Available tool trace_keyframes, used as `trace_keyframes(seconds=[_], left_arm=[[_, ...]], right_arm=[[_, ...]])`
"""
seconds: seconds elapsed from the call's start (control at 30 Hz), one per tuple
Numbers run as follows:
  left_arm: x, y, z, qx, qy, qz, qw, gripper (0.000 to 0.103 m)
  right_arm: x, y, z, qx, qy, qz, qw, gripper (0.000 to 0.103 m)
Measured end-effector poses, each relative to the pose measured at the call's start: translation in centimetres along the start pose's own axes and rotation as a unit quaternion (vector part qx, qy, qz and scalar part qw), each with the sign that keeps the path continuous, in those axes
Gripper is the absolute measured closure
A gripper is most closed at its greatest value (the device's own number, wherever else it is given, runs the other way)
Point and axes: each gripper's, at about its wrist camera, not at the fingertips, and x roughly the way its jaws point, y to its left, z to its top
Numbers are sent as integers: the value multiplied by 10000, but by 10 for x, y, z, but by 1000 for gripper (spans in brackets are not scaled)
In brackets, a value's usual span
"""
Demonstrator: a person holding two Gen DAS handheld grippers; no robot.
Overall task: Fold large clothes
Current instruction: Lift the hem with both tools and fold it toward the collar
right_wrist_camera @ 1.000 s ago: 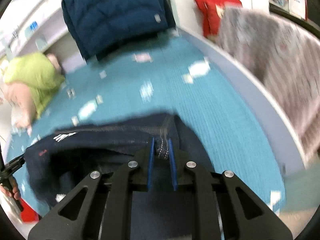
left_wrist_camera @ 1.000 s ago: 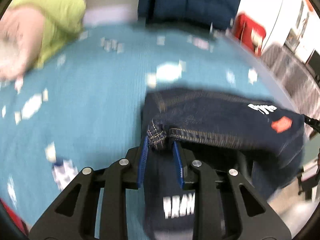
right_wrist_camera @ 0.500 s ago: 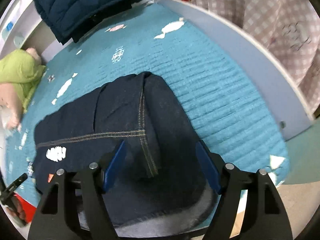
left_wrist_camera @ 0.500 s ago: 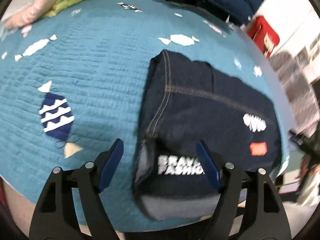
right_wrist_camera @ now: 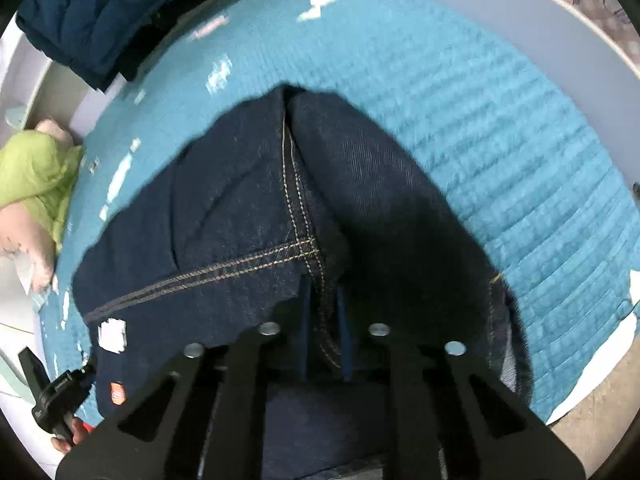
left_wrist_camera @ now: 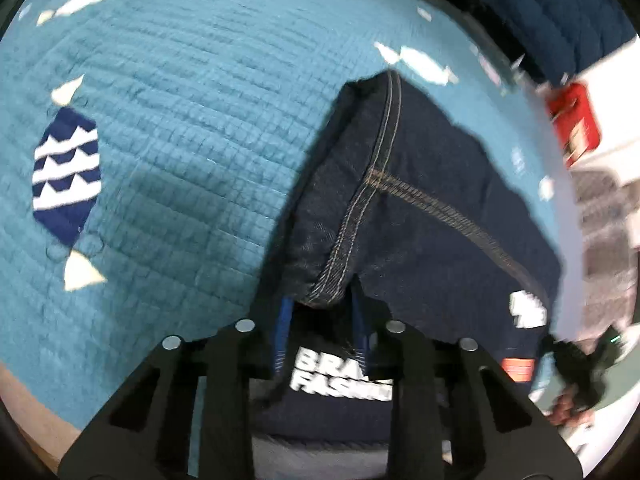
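Nearest the left wrist camera, the left tongs [left_wrist_camera: 320, 320] are closing on a thick stitched corner of the dark denim garment [left_wrist_camera: 432, 184], and the blue pads already bite the bunched hem between them. Just under that corner, on a lower layer of the denim, white block lettering [left_wrist_camera: 340, 376] reads "BRA" over "FASH"; the rest is hidden by the tongs' frame. To the right of the lettering sit a white patch [left_wrist_camera: 527, 309] and a small orange tag [left_wrist_camera: 518, 369], both too blurred to read.

In the right wrist view, the right tongs [right_wrist_camera: 325, 320] are closing too, with a double-stitched seam [right_wrist_camera: 298, 208] pinched between the pads.

The garment lies folded in several layers on the teal quilted bed cover [left_wrist_camera: 180, 120], near its front edge. It looks like heavy, fairly stiff denim: it should hold a crease and hang with real weight, yet it is not slippery or fragile. The seamed corners are probably the best places to hold it, since the thick stitching gives the pads something to bite.

Beyond the garment, at the far end of the bed, lies a navy quilted jacket [right_wrist_camera: 100, 12], and off to the far left a green and pink bundle [right_wrist_camera: 32, 184].
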Motion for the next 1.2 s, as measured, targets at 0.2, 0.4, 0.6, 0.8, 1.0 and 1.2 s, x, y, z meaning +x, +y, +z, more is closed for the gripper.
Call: trace_keyframes(seconds=[0.2, 0.4, 0.6, 0.8, 1.0, 1.2], left_arm=[[-39, -11, -19, -2, -11, -164, 9999, 79], [-44, -13, -42, 197, -65, -25, 9998, 79], [8, -26, -46, 748, 378, 909, 9923, 75], [-47, -44, -58, 1072, 160, 921, 9898, 45], [-36, -62, -87, 826, 1138, 103, 9900, 45], [12, -84, -93, 384, 1518, -307, 9872, 34]], right_arm=[[-58, 4, 10, -88, -403, 299, 9987, 97], [-54, 1, 7, -298, -174, -48, 9994, 97], [4, -5, -9, -469, 632, -630, 9949, 89], [-64, 19, -35, -743, 216, -578, 9953, 46], [-39, 64, -75, -580, 1647, 875, 9807, 45], [34, 89, -94, 187, 2319, 1328, 9635, 45]])
